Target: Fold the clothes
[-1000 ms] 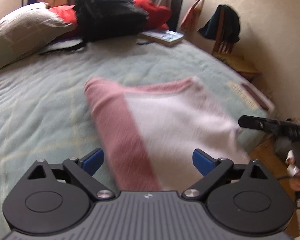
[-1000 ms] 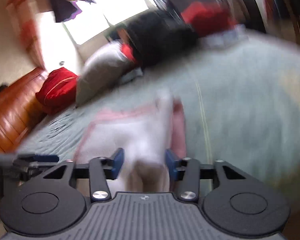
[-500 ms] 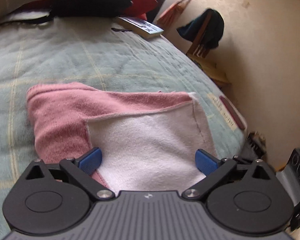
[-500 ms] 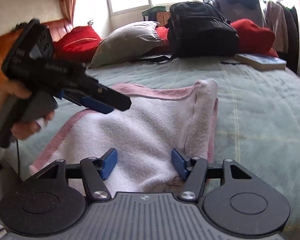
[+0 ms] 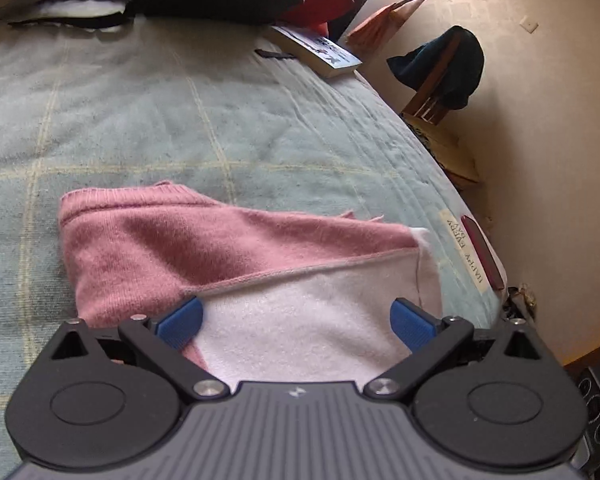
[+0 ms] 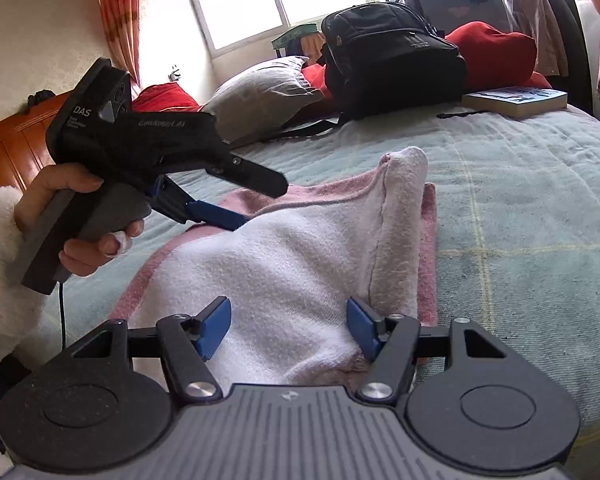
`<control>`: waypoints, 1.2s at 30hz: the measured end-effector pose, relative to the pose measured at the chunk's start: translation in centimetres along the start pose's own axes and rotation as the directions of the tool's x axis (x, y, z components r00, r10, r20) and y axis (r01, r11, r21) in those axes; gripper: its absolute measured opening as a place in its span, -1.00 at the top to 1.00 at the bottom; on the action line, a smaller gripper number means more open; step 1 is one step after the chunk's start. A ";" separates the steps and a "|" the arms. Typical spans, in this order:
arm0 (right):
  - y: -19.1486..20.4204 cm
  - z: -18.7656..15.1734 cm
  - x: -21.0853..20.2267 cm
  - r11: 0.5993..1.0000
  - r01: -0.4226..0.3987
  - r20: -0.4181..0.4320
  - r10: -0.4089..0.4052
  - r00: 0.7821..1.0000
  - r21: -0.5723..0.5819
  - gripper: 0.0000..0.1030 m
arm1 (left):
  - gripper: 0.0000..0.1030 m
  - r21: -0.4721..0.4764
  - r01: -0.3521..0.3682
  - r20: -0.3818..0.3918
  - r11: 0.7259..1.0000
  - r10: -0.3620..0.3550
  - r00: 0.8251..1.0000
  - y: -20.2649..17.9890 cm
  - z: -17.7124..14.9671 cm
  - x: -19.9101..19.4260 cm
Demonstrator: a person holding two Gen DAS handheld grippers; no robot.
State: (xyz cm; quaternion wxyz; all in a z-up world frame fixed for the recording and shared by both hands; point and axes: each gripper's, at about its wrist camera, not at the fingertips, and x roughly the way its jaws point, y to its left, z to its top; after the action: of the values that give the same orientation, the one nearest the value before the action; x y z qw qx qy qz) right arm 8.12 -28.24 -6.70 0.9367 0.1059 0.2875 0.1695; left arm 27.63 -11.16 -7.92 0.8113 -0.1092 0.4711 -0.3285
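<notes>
Between the open right gripper point(image 6: 288, 328) fingers lies the folded garment point(image 6: 284, 256).

Daylit throughout, no lamp seen. In right wrist view, source at windows point(image 6: 260, 4) at far wall: panes blown out to white, glare spilling onto curtain point(image 6: 116, 20) and wall beside. Backlit black backpack point(image 6: 392, 60) crushed to near-silhouette, little detail. Soft, diffuse shadows only; folds of white-and-pink garment point(image 6: 300, 256) lightly shaded. Both views sharp, no motion blur. Strong fisheye bowing: bed edge point(image 5: 440, 168) curved in left wrist view, corners vignetted black. Bright sliver at top of left wrist view, overexposed.
</notes>
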 end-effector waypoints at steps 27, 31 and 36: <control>-2.4 5.1 4.5 0.986 0.096 -0.005 -0.097 0.995 -0.135 -0.71 | -0.95 0.019 -0.103 0.150 0.994 0.099 0.984 -3.6 -8.5 -10.7; -2.6 5.2 2.8 0.992 0.089 0.001 -0.090 0.996 -0.084 -0.70 | -0.95 0.014 -0.122 0.151 0.992 0.118 0.981 -3.4 -8.7 -10.8; -0.5 4.2 -1.2 0.990 0.123 0.062 -0.119 0.991 -0.071 -0.72 | -0.96 0.024 0.000 0.171 1.000 -0.004 0.985 -3.4 -8.5 -10.2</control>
State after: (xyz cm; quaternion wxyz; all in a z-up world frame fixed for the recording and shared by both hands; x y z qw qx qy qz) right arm 9.78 -29.59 -2.86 0.9565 0.0583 0.2596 0.1198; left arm 15.62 -6.13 -3.72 0.8496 -0.1278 0.3957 -0.3244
